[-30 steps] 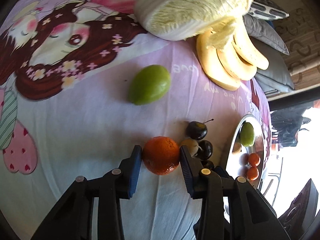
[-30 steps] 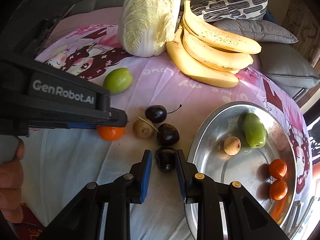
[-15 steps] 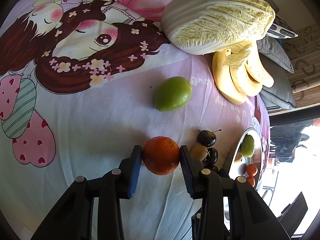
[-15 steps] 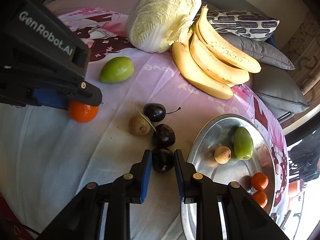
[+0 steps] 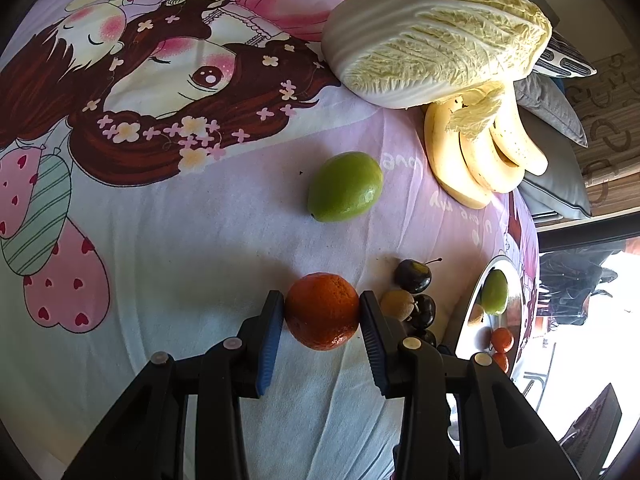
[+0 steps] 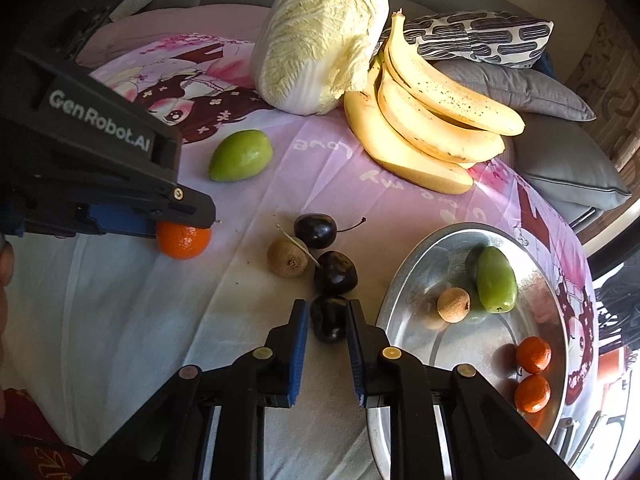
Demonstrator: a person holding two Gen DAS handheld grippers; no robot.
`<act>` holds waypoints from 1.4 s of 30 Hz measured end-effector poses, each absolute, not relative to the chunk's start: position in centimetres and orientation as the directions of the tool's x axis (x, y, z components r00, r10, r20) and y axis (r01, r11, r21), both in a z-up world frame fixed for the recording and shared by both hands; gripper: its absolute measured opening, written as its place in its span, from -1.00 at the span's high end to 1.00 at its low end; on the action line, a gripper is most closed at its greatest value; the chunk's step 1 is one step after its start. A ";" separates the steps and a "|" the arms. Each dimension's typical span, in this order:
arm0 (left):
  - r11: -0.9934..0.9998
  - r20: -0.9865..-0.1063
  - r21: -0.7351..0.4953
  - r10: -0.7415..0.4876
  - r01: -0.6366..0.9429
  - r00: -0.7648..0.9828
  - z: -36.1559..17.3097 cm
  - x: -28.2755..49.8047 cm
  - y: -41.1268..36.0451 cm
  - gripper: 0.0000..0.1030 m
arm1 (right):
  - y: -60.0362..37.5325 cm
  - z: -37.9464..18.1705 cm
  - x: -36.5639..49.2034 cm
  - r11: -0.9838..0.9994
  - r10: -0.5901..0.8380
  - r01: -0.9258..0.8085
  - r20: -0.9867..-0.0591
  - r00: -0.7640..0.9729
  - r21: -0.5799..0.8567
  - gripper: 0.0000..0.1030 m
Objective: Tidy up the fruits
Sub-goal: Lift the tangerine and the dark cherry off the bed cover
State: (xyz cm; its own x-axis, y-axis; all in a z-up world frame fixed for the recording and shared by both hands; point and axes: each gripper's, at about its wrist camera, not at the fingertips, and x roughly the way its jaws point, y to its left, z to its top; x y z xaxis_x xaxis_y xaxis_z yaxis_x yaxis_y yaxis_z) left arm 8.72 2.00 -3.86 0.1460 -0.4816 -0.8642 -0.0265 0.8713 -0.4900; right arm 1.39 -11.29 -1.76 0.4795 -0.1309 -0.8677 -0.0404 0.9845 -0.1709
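My left gripper (image 5: pixel 322 312) is shut on an orange tangerine (image 5: pixel 322 311), held just above the printed cloth; it also shows in the right wrist view (image 6: pixel 183 241). My right gripper (image 6: pixel 328 320) is shut on a dark cherry (image 6: pixel 328 318) close to the rim of the metal plate (image 6: pixel 404 276). On the cloth lie two more dark cherries (image 6: pixel 316 230) (image 6: pixel 335 273), a brown kiwi-like fruit (image 6: pixel 287 258) and a green fruit (image 6: pixel 241 155). The plate holds a green fruit (image 6: pixel 496 285), a small brown fruit (image 6: pixel 453 305) and two tangerines (image 6: pixel 533 354).
A napa cabbage (image 6: pixel 320 36) and a bunch of bananas (image 6: pixel 424 120) lie at the back of the cloth. Grey and patterned cushions (image 6: pixel 520 88) sit behind them. The plate stands at the right near the cloth's edge.
The left gripper has lifted and drawn back with the tangerine, away from the cherries. The right gripper has closed tighter on the dark cherry and risen slightly.
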 end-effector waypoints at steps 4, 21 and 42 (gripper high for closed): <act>0.870 -0.864 -0.491 -0.483 -0.028 0.144 -3.9 8.7 2.0 0.22 | -11.4 -1.4 1.4 0.986 -0.121 -0.039 -0.862 0.492 -0.161 0.57; 0.833 -0.836 -0.541 -0.517 -0.115 0.182 -3.5 8.6 5.3 0.22 | -9.6 -4.0 2.0 0.917 -0.300 -0.101 -0.835 0.461 -0.386 0.33; 0.812 -0.822 -0.565 -0.537 -0.146 0.190 -3.4 8.5 6.4 0.22 | -9.1 -4.4 2.1 0.884 -0.351 -0.120 -0.809 0.471 -0.453 0.43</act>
